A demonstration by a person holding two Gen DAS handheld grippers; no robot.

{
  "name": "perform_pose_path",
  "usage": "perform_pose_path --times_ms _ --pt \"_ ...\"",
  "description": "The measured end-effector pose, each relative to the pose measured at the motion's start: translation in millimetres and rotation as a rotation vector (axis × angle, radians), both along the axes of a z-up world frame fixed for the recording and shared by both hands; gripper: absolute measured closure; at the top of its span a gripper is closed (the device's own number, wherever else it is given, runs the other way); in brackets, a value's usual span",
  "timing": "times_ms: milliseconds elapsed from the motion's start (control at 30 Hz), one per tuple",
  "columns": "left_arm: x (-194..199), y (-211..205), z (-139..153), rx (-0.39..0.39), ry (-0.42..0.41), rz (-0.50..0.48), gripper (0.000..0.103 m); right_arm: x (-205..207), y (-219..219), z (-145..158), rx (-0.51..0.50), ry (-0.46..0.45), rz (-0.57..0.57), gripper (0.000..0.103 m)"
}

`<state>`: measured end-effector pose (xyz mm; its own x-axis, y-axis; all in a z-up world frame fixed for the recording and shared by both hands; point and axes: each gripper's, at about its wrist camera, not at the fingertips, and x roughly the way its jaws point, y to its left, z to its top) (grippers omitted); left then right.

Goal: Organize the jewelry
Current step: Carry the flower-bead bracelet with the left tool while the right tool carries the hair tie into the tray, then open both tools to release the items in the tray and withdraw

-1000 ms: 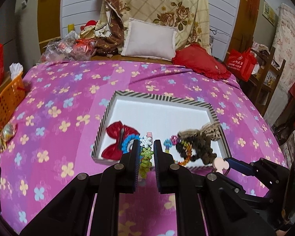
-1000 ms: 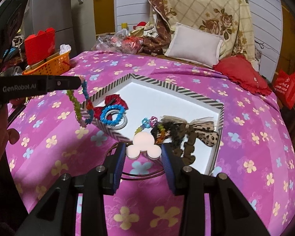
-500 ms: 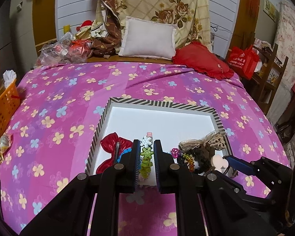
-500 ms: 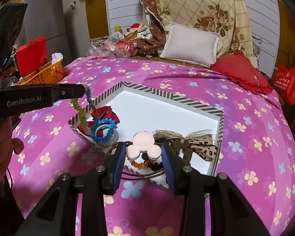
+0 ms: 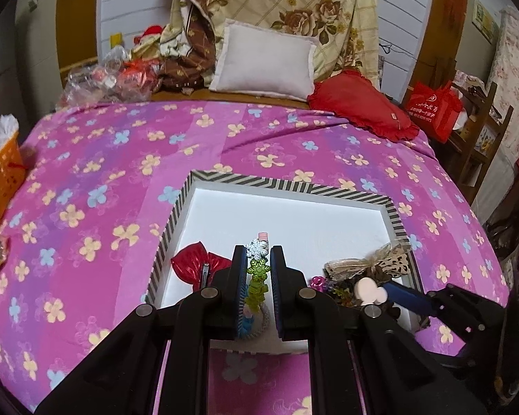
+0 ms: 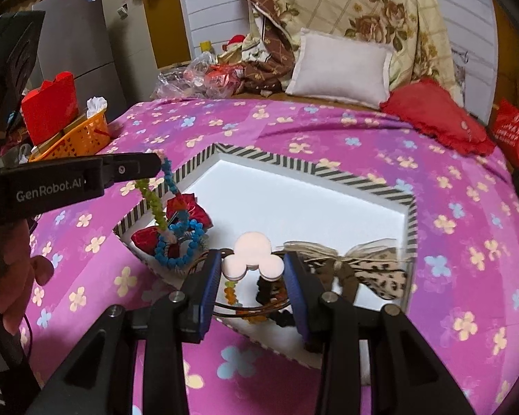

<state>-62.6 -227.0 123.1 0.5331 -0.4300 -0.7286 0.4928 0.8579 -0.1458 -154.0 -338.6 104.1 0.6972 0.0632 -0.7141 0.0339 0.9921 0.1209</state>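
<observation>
Pink plastic, three flat discs joined like a mouse head, sits clamped between the pads of the right gripper (image 6: 252, 269): this hair ornament (image 6: 254, 257) is held by its two lower lobes, the third lobe pointing away from the camera, and a thin dark band trails down from it below the jaws. The left gripper (image 5: 257, 276) is clenched on a bead strand (image 5: 257, 273) whose long axis runs straight along the fingers, with a white snowflake charm at the far end; in the right wrist view the strand hangs in a loop from the fingertips (green beads on one side, blue on the other).

Both held pieces hang over the near part of the striped-rim tray (image 6: 328, 171), which lies on the pink floral bedspread (image 5: 86, 180). The strand is above the tray's left corner, over the red bow (image 6: 187, 209) and the blue bead bracelet (image 6: 178, 249); the ornament is above the near edge, just left of the leopard bow (image 6: 370, 269). The bare white floor lies ahead of both grippers, so any set-down there means carrying forward past the pieces already placed.

The fingers hide the tray's near rim in both views, and whether the strand's low end touches the bracelet is hard to tell. The dark tangle under the ornament is too blurred to sort out.
</observation>
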Motion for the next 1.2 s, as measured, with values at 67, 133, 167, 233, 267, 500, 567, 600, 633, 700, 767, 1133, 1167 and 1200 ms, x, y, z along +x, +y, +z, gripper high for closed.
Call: perform_pose_path --times_ms 67,133,167,233,267,500,567,600,633,700,767,1133,1167,1200 --pt "7 0 -7 0.000 0.015 0.006 0.103 7 0 -7 0.006 0.013 0.001 0.065" --pt "14 0 -16 0.003 0.038 0.009 0.103 15 1 -16 0.014 0.029 0.006 0.065" --pt "17 0 -21 0.004 0.048 0.011 0.103 17 1 -19 0.016 0.035 0.008 0.065" --pt "21 -1 -29 0.010 0.061 0.016 0.103 24 2 -27 0.019 0.049 0.014 0.065" --pt "23 -1 -33 0.012 0.069 0.020 0.103 28 4 -32 0.020 0.057 0.019 0.065" --pt "32 -4 -58 0.022 0.116 0.032 0.103 44 8 -54 0.008 0.105 0.031 0.065" --pt "32 -4 -63 0.028 0.125 0.034 0.103 46 7 -58 -0.001 0.118 0.030 0.065" --pt "32 -4 -66 0.031 0.127 0.037 0.103 45 7 -59 -0.004 0.117 0.027 0.065" --pt "33 -4 -68 0.035 0.126 0.040 0.103 45 7 -59 -0.004 0.115 0.026 0.064" --pt "33 -3 -71 0.034 0.128 0.043 0.103 43 6 -58 0.006 0.113 0.022 0.064" --pt "35 0 -73 0.017 0.143 0.050 0.103 38 5 -54 0.017 0.104 0.014 0.062" --pt "20 11 -70 0.019 0.142 0.068 0.082 -5 8 -27 0.025 0.047 -0.020 0.045" --pt "15 13 -68 0.024 0.129 0.070 0.082 -9 10 -26 0.020 0.046 -0.021 0.044" --pt "10 14 -65 0.026 0.116 0.073 0.082 -13 12 -23 0.011 0.042 -0.026 0.043"
